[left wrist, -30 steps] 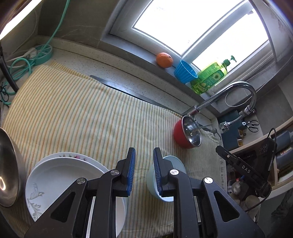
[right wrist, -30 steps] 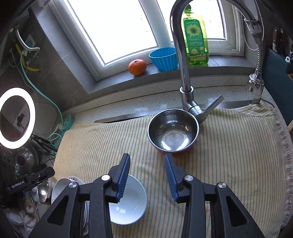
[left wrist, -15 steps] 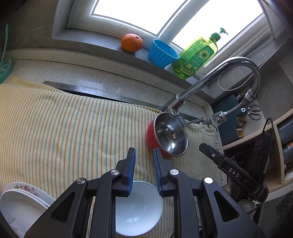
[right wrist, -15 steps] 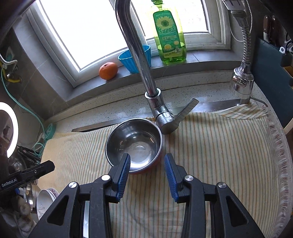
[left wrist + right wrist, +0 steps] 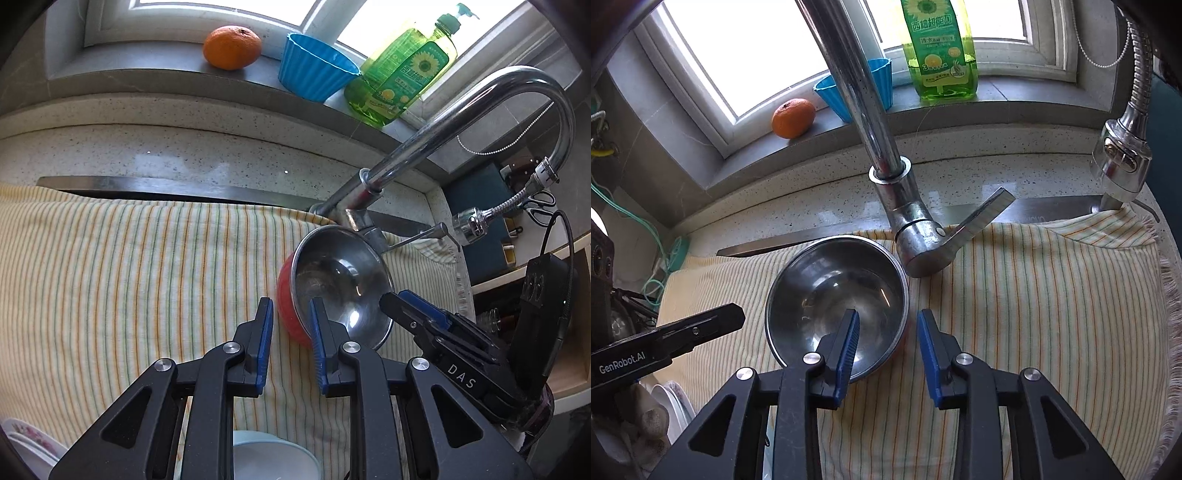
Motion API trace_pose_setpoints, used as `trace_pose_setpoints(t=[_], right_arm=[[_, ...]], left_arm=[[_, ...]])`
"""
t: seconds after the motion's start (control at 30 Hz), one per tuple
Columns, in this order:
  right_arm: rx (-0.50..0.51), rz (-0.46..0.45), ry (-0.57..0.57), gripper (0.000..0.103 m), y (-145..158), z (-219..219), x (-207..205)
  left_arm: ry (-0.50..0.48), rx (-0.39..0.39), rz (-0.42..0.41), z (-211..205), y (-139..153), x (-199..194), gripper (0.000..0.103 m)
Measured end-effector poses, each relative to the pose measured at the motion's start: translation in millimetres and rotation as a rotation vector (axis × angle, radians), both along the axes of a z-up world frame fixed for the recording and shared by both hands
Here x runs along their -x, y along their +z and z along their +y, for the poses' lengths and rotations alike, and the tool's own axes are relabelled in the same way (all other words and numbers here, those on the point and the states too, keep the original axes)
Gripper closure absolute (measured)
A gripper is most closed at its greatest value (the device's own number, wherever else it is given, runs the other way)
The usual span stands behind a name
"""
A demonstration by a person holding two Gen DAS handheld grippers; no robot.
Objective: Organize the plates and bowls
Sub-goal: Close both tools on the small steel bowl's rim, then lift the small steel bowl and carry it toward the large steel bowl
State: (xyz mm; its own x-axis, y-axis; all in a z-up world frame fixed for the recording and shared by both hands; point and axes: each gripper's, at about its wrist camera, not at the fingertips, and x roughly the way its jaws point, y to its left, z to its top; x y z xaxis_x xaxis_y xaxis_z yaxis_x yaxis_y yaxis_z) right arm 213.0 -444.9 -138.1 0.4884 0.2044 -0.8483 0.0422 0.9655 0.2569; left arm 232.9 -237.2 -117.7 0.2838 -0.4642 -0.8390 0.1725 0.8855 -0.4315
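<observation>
A big striped cloth covers the counter under the window. The shiny tap stands at the back edge of the cloth. Just in front of the tap sits the metal bowl, silver inside and red outside, right way up on the cloth.

The right gripper is over the near right side of the bowl. One finger is above the inside and the other is outside the rim, so the rim is between them. Its jaws are closing but not yet pressing on the bowl.

The left gripper is at the bowl's left side. Its jaws are a little apart and hold nothing.

A white bowl lies on the cloth under the left gripper. On the sill sit a green soap bottle, a blue cup and an orange
</observation>
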Motion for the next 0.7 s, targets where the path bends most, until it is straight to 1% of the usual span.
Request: trace_pose_setpoints(t=[0.2,0.47,0.57,0.7], right_arm=[[-0.005,0.035,0.021,0.08,-10.0,1.7,-12.3],[0.017,0.056,0.034,0.086,-14.1,0.8,-19.4],[0.027,0.059,0.035,0.089,-14.4,0.7,-20.1],[0.046,0.063,0.038,0.092,-13.7,2.1,-20.7]], left_arm=[[-0.023,-0.01,0.015,-8.5,-7.8,-8.1,0.085],[-0.04,-0.022,0.019,-15.1,-14.9,-12.9,0.086],[-0.046,-0.032,0.013,-18.2,-16.2,-12.5,0.092],[-0.056,-0.044,0.007,-20.7,-16.7,-11.4,0.093]])
